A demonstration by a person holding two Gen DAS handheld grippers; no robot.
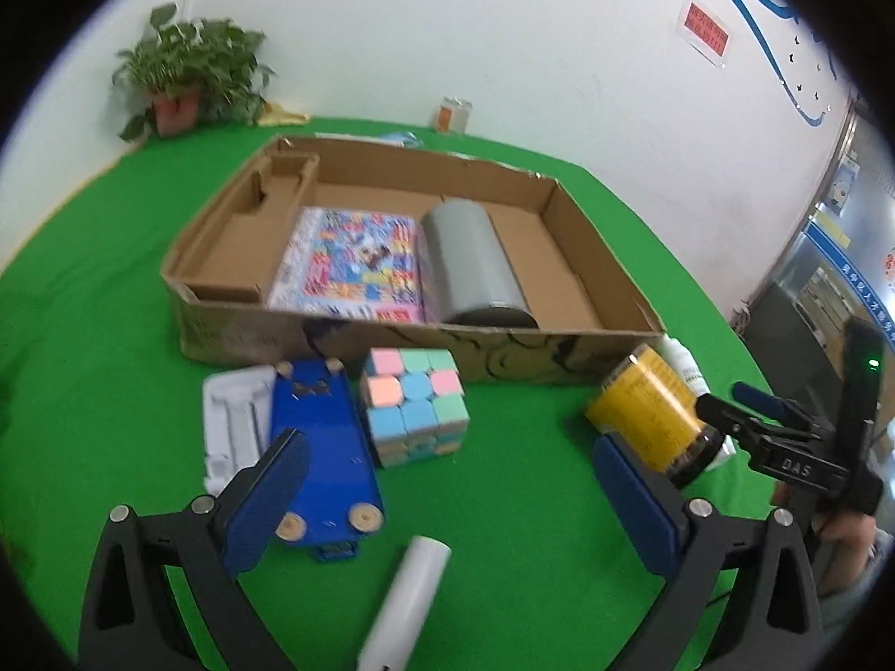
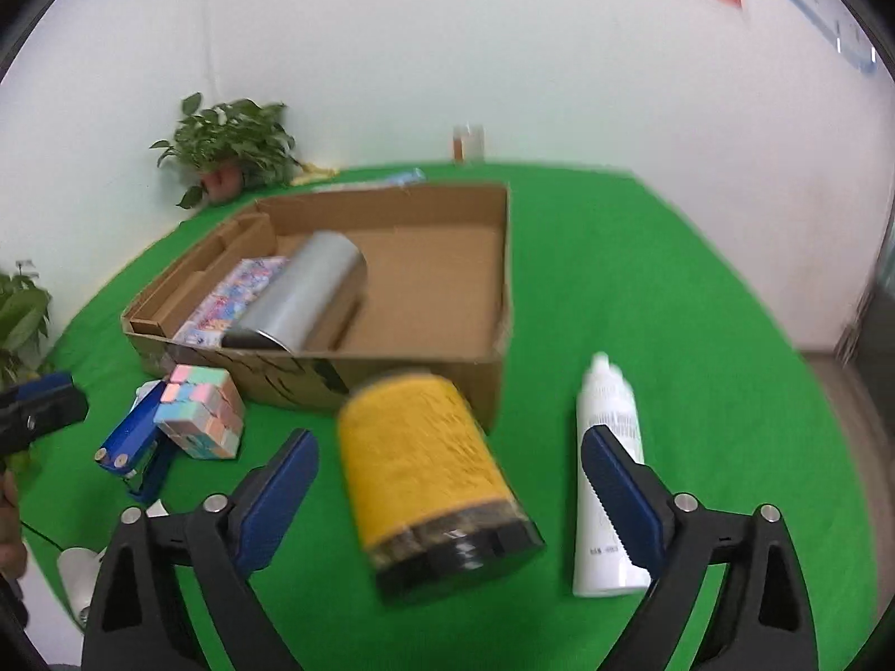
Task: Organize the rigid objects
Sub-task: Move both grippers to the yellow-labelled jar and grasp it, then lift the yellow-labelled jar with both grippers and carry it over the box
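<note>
A cardboard box [image 1: 587, 360] [image 2: 492, 369] on the green table holds a colourful booklet [image 1: 352, 263] and a grey cylinder [image 1: 475, 263] [image 2: 302, 296]. In front of it lie a pastel puzzle cube [image 1: 417, 405] [image 2: 198, 414], a blue stapler [image 1: 321, 447] [image 2: 134, 439], a white plastic tray [image 1: 232, 425], a white roll [image 1: 405, 595], a yellow jar with a black lid [image 1: 649, 408] [image 2: 430, 475] and a white bottle [image 2: 607, 481]. My left gripper [image 1: 453, 503] is open above the stapler and roll. My right gripper [image 2: 447, 492] is open, its fingers on either side of the yellow jar, not touching it.
A potted plant [image 1: 184, 70] [image 2: 235, 142] stands at the far left corner. A small glass jar [image 1: 453, 114] [image 2: 469, 142] stands by the back wall. The right gripper also shows in the left wrist view [image 1: 721, 411] beside the jar.
</note>
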